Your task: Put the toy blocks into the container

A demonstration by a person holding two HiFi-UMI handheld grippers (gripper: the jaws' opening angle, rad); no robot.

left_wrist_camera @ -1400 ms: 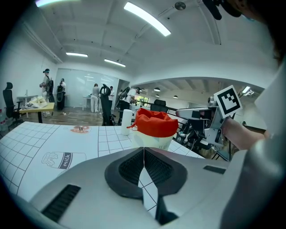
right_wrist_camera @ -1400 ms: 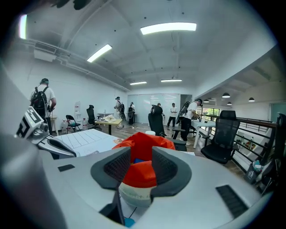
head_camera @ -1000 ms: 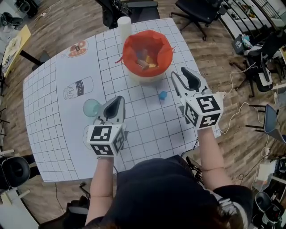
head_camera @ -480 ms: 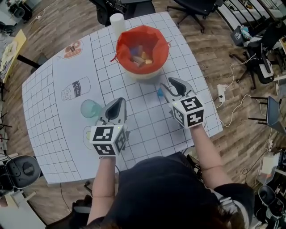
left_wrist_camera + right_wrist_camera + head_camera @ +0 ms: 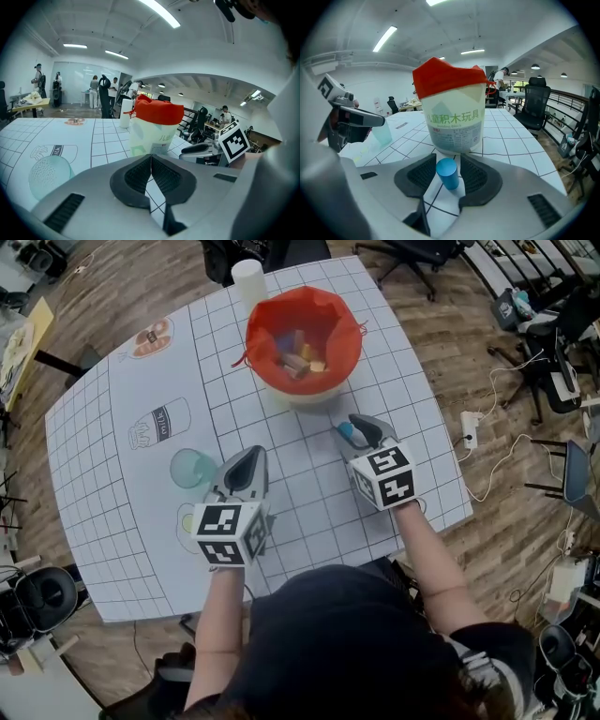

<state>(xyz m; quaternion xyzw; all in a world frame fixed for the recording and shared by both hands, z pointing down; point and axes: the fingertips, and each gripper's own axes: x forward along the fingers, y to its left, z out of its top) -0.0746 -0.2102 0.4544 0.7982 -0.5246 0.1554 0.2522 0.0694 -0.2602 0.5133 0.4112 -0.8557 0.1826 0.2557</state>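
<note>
A small blue cylinder block [image 5: 345,434] [image 5: 448,172] stands on the gridded table between the jaws of my right gripper [image 5: 348,425] [image 5: 449,162]. Those jaws are opening, and a gap shows beside the block. Just beyond it stands the container [image 5: 259,345] [image 5: 454,123], a white tub lined with a red bag, with several coloured blocks inside. My left gripper [image 5: 249,459] [image 5: 151,157] rests low on the table to the left, shut with nothing in it. The left gripper view has the container [image 5: 152,137] ahead.
A translucent teal cup [image 5: 192,467] [image 5: 48,171] sits just left of the left gripper. A white cup [image 5: 248,277] stands behind the container. Pictures of milk [image 5: 161,424] and food are printed on the table. Office chairs and cables surround the table on the wooden floor.
My right gripper has come down and in from the right, so its jaws now stand around the blue block. The left gripper has stayed put.
</note>
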